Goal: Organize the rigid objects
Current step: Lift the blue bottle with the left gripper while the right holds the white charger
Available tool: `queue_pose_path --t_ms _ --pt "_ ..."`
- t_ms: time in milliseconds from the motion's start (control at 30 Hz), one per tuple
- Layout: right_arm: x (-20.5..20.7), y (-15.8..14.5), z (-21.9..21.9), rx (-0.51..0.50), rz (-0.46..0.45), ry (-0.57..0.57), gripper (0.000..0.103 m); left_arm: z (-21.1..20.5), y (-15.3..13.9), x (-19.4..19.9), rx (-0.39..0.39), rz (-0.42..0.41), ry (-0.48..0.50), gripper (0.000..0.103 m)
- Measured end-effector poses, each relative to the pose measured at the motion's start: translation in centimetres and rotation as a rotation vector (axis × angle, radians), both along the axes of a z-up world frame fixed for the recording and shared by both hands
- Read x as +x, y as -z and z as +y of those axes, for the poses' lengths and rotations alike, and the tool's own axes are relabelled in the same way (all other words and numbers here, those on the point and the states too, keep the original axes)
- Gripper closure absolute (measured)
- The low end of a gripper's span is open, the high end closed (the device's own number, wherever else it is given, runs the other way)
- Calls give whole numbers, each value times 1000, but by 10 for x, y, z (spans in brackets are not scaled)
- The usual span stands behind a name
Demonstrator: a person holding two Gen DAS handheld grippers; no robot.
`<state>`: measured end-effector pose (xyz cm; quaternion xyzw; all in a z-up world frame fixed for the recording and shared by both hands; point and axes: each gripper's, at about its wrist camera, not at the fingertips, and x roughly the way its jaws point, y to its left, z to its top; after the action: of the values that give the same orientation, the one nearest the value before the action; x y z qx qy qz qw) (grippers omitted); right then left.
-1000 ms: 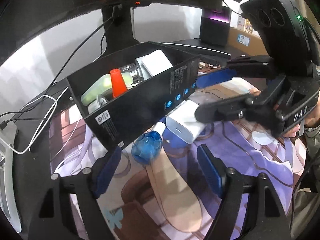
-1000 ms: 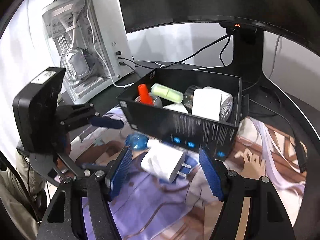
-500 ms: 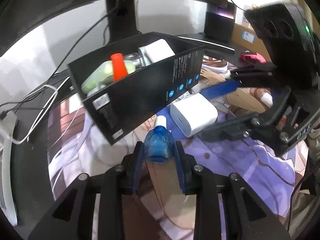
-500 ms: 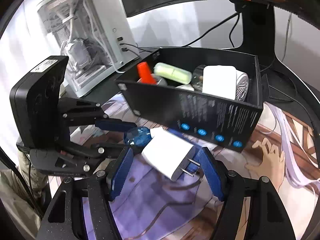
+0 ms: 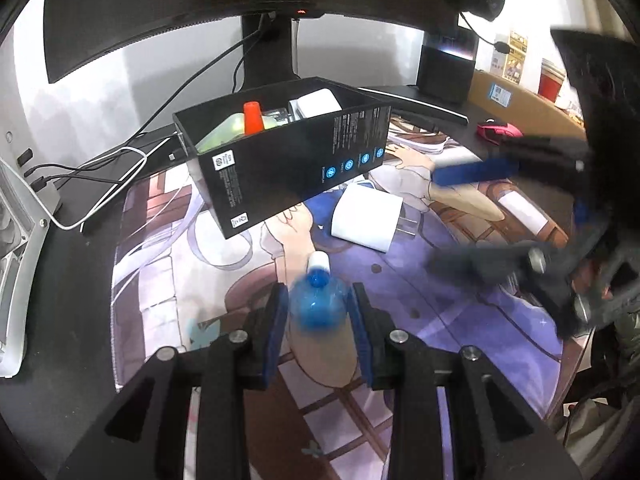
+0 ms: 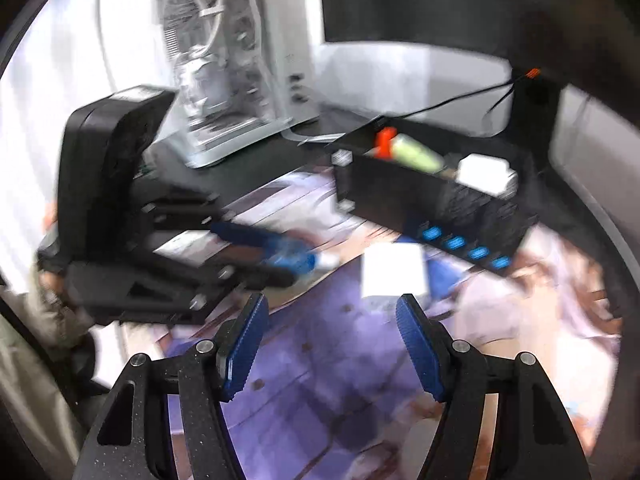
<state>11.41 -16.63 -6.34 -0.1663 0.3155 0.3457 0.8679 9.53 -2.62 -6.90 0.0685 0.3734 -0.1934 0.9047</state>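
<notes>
The left gripper (image 5: 318, 312) is clamping one small blue bottle (image 5: 318, 304) between its two blue pads, the bottle's white cap (image 5: 319, 261) pointing away toward the box; from the right wrist view the same bottle (image 6: 292, 256) is showing, blurred, at the left gripper's tips. The right gripper (image 6: 330, 344) is standing with its jaws apart and nothing between them; they have just been closing a little. One white charger (image 5: 368, 216) is lying on the printed mat (image 5: 460, 320), just in front of the black box (image 5: 288, 164) and ahead of the right gripper's two fingers (image 6: 244, 344), apart from them. Its prongs are facing right in the left wrist view.

The one black box is sitting on the mat's far edge, open at the top. Inside it, four things are showing: one orange cap (image 5: 252, 118), one pale green tube (image 5: 224, 136), one white block (image 5: 316, 102), and one clear item between them, too hidden to name. Four blue round marks (image 6: 464, 248) are lining the box's long side.

Behind the box, one monitor stand (image 5: 268, 56) is rising, with cables trailing to the left. One white PC case (image 6: 232, 60) is standing at the far left, one dark speaker (image 5: 446, 66) and one pink mouse (image 5: 500, 130) at the far right. A person's hand is partly showing behind the right gripper (image 5: 560, 240), which is blurred.
</notes>
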Motion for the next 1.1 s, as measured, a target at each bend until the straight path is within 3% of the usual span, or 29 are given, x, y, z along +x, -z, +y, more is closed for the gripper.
queue_pose_path --t_ms 133,167,233,367,500,567,1000,1100 --pt "19 4 -1 -18 13 57 35 0 2 2 -6 17 -3 69" --pt "25 9 1 -25 19 60 35 1 1 1 -11 11 -5 61" --pt "32 13 2 -35 25 59 35 1 0 1 -11 2 -10 56" --pt "46 18 8 -43 32 64 36 -2 3 4 -1 24 -5 56" --pt "53 24 14 -65 57 64 49 -4 4 4 18 28 -4 57" --pt "54 27 15 -74 70 64 61 -4 5 5 32 31 -17 74" --pt "22 28 0 -46 87 76 61 2 5 6 13 34 -51 71" --pt "18 27 -1 -51 80 81 58 -1 7 5 19 40 -44 64"
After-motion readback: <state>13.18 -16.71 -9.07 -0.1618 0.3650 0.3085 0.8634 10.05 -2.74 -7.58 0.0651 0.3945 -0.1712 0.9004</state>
